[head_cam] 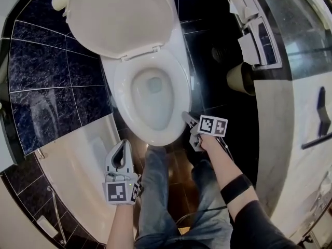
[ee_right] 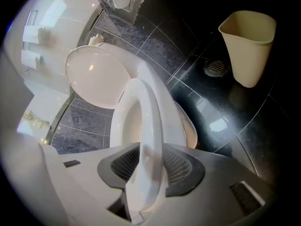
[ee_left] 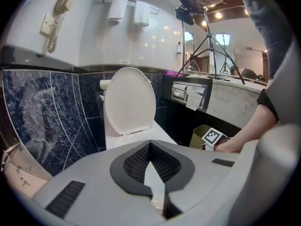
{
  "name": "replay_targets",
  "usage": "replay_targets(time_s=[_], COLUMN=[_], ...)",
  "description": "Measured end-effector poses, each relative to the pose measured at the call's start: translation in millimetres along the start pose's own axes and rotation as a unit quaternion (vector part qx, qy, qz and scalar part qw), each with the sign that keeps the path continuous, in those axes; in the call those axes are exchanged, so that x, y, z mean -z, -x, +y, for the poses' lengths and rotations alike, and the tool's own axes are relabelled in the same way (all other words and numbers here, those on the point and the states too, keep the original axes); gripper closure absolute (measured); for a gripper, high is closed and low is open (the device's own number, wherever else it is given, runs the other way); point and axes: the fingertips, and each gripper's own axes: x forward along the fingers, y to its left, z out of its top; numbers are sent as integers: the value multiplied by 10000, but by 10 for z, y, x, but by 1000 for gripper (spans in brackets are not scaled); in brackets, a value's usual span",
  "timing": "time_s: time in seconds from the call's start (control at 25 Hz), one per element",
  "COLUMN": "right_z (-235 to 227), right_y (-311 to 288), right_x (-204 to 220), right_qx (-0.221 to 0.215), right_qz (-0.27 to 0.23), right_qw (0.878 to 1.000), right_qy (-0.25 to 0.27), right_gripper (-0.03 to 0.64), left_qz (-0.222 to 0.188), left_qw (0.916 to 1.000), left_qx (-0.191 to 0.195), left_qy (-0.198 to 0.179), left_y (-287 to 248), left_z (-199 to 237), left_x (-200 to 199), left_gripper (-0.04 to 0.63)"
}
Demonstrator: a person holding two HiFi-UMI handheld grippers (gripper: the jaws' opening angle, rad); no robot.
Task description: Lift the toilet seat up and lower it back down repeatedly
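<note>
Toilet seat (head_cam: 179, 95) (ee_right: 148, 121) down over bowl (head_cam: 141, 95); lid (head_cam: 119, 17) (ee_left: 129, 98) raised at bowl's rear edge. Right gripper (head_cam: 187, 117) (ee_right: 148, 160) clamped on seat's front-right edge, rim sandwiched between both pads. Whether seat lies fully flat on bowl is hard to tell from this angle. Left gripper (head_cam: 126, 141) (ee_left: 149, 145) clenched, nothing between its jaws, held just off bowl's front-left edge, clear of toilet. Cream bin (head_cam: 239, 78) (ee_right: 248, 44) stands on dark floor (ee_right: 263, 126), right of toilet, well apart from bowl. Person's legs (head_cam: 155, 191) near bowl's front edge.
</note>
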Motion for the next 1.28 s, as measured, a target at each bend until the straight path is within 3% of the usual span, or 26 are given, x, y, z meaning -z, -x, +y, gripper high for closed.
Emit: replay_targets(time_s=[0.68,0.88,1.08,1.2,1.28], right_z=[-65,82,299,506,659], right_y=[-2,110,292,462,565], right_x=[19,-20,-75,-152,-207], right_qx=[20,-31,-122,-152,-216], right_qz=[-96,47,76,122,134], right_qw=[9991,9995,9989,9985,9979], right_qy=[-417,-304,-454,-512,-589], right_gripper=[492,495,500,500,500], left_qz=[189,255,462,742,982], left_qw=[9997,9995,9984,9960,9942], left_qx=[78,108,160,157,217], left_qy=[91,122,297,467,390], left_y=[43,65,137,233,311], left_z=[-86,-116,-242,-329,-372], left_x=[351,410,453,569,741], left_gripper=[595,595,595,595,595])
